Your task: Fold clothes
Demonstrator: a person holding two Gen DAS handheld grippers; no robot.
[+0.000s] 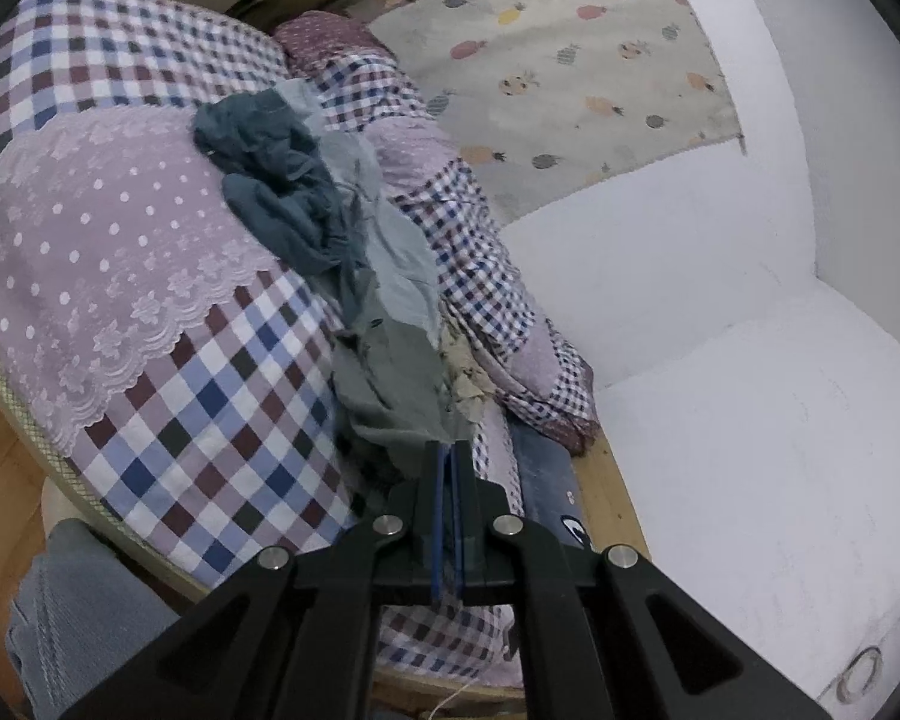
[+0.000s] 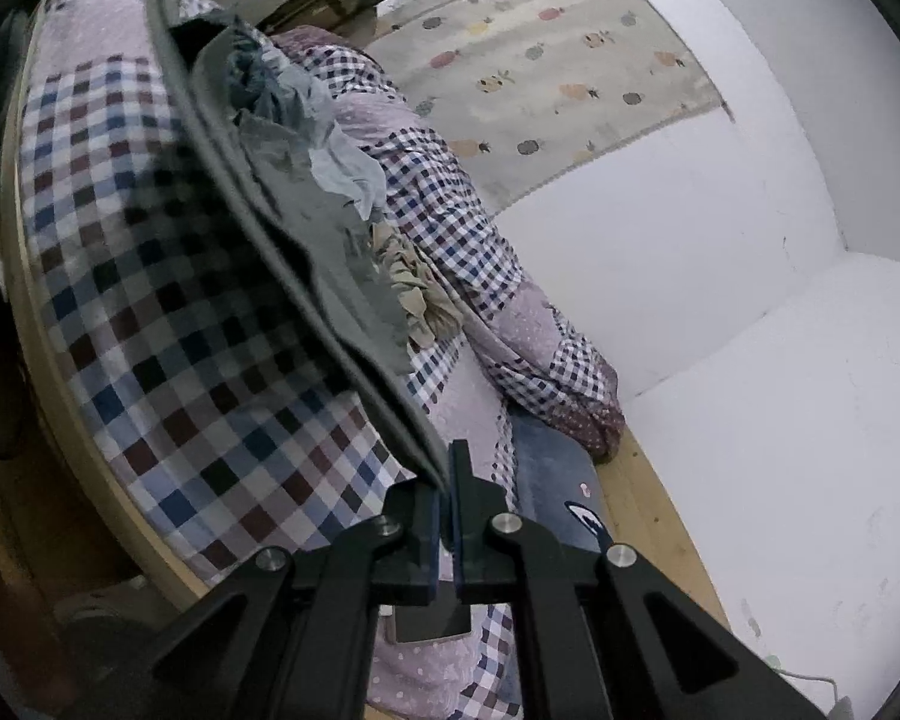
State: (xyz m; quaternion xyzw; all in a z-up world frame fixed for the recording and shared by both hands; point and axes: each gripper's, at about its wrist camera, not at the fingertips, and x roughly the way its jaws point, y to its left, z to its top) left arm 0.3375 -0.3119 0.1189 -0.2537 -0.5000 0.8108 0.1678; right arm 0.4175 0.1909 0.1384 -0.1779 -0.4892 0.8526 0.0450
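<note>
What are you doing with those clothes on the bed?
A person is sorting laundry to fold. Each hand-held gripper is pinching the same grey garment: the left hand-held gripper and the right hand-held gripper are both shut on its edge, lifting it off the checked bedcover. A crumpled dark teal garment and a beige one lie unfolded on the bed.

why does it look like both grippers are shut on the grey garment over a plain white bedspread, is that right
Not quite: the bedspread is checked and lilac with white dots, not plain white, as both wrist views show. The rest holds: the left gripper and the right gripper are each shut on the grey garment.
</note>
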